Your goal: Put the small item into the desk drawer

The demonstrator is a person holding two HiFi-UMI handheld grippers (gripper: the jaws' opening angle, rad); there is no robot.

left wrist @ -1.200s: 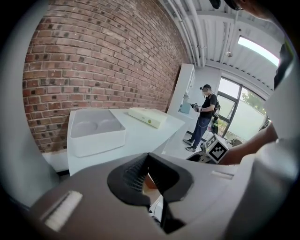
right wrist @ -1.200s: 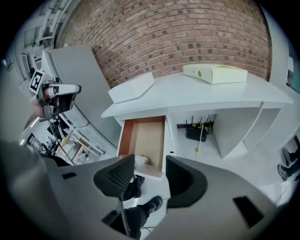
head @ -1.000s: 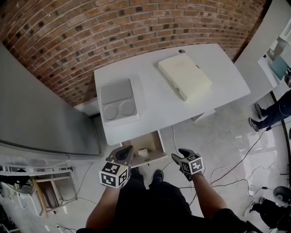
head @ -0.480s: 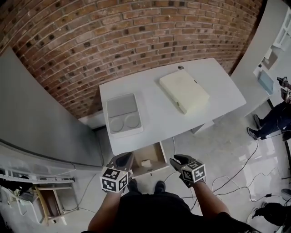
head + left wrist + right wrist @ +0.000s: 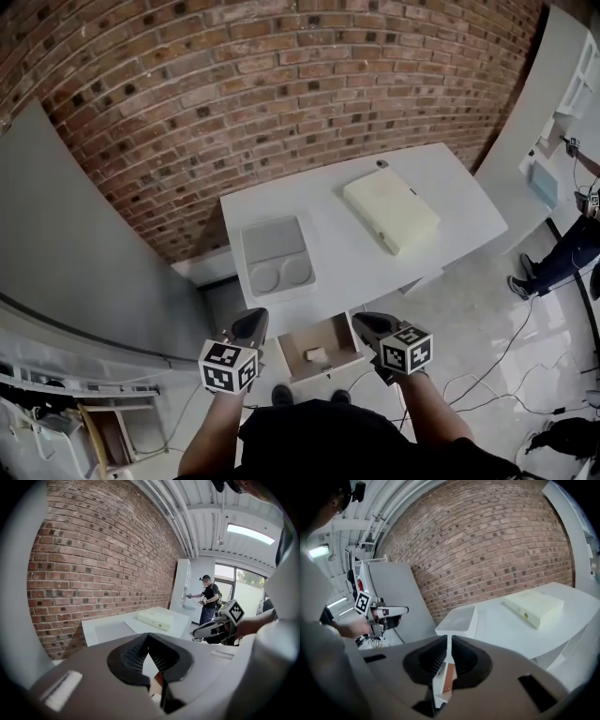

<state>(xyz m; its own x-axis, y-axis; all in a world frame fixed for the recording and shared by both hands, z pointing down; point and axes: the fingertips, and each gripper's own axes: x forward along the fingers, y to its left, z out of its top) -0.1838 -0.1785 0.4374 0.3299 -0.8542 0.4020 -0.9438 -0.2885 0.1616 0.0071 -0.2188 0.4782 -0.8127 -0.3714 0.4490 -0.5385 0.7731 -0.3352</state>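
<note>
Left gripper (image 5: 148,637) is clenched on nothing: its 2 ribbed pads meet at their tips, and only the desk edge shows through the gap beneath them. Right gripper (image 5: 449,639) is empty too; its jaws have just been closing and now stand almost together, with a thin slit between the pads and nothing in it. In the head view the 2 grippers hang level with each other, 1 on each side of the open drawer (image 5: 335,337), each clear of it and pointing toward the desk (image 5: 347,267).

The drawer is pulled out from under the desk's near edge, and the small item (image 5: 315,353), a pale little block, lies on its floor near the middle, touched by neither gripper.

On the white desk top a grey tray (image 5: 278,255) with 2 round hollows sits toward the left, and a flat cream box (image 5: 391,210) lies toward the right, well apart from the tray. A brick wall (image 5: 281,94) rises behind the desk, and a grey panel (image 5: 84,253) leans along the left. Cables (image 5: 506,352) trail over the glossy floor at the right, where part of another person (image 5: 561,255) shows at the picture's edge.
</note>
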